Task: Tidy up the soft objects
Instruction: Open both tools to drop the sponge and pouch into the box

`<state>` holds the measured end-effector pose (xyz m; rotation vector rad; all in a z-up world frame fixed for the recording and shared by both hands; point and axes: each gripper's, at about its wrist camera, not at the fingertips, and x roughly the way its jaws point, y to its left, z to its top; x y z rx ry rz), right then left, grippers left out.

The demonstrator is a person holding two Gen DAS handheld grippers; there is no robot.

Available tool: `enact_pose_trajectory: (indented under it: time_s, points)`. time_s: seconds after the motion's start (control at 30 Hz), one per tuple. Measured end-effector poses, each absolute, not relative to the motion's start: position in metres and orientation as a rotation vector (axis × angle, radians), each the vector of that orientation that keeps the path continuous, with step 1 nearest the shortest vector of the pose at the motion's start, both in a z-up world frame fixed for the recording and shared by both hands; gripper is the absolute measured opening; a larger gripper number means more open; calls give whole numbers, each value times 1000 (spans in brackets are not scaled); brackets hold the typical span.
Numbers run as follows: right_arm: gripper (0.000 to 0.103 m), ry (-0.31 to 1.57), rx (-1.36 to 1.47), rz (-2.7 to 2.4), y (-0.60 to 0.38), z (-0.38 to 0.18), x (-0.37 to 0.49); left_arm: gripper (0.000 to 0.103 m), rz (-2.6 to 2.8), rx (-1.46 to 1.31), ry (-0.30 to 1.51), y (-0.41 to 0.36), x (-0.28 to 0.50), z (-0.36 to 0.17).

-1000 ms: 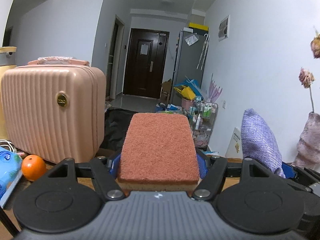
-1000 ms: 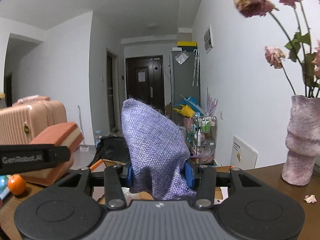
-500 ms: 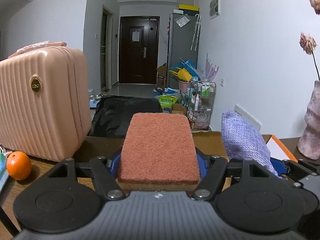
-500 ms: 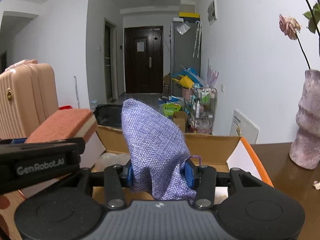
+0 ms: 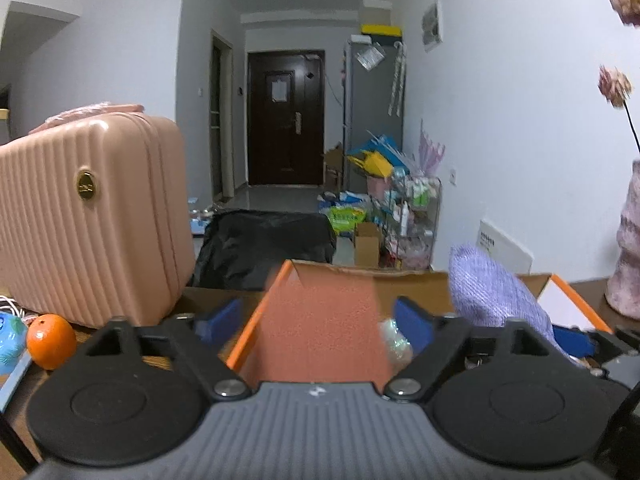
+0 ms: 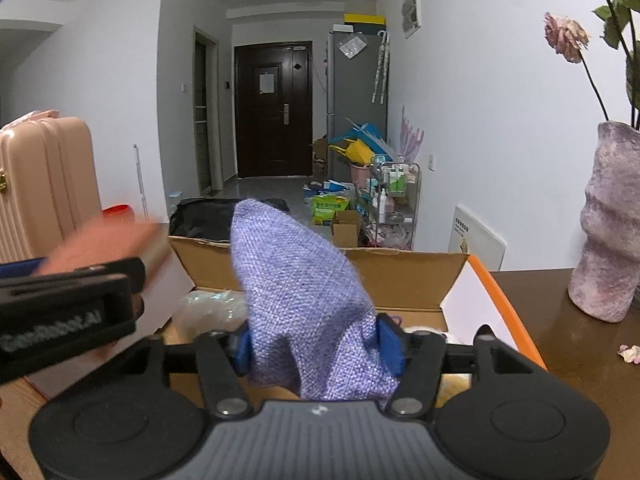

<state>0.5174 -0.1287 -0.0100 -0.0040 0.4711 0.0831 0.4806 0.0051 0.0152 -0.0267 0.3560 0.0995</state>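
My left gripper (image 5: 316, 318) hangs over an open cardboard box (image 5: 412, 284) with orange-edged flaps. Its jaws are opening, and the blue pads (image 5: 218, 316) stand well clear of the rust-coloured sponge (image 5: 320, 328). The sponge is motion-blurred and loose between them. My right gripper (image 6: 316, 344) is beside it over the same box (image 6: 400, 276). Its jaws are opening too, with the purple woven pouch (image 6: 304, 300) still upright between the pads, slumping wider at its base. The left gripper (image 6: 68, 304) and blurred sponge (image 6: 108, 240) show at the left of the right wrist view.
A pink hard-shell suitcase (image 5: 88, 216) and an orange (image 5: 51, 341) stand left of the box on the wooden table. A mauve vase (image 6: 608, 232) with dried flowers stands at the right. Crinkled clear plastic (image 6: 212, 308) lies inside the box. A black bag (image 5: 264, 240) sits behind it.
Both pairs of jaws have spread apart. The sponge, held firmly before, has come free of the left pads and is blurred. The pouch has widened between the right pads.
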Motion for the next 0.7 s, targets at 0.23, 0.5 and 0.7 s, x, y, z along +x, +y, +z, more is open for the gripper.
enact_pose_trajectory:
  time_s: [0.23, 0.5, 0.7]
  points:
    - [103, 454, 1, 36, -133, -10, 516, 103, 142, -87, 323, 18, 478, 22]
    - [103, 465, 19, 28, -138, -10, 515, 103, 148, -97, 338, 22, 479, 19]
    - [103, 477, 9, 29, -140, -10, 514, 103, 140, -46, 313, 15, 468, 17]
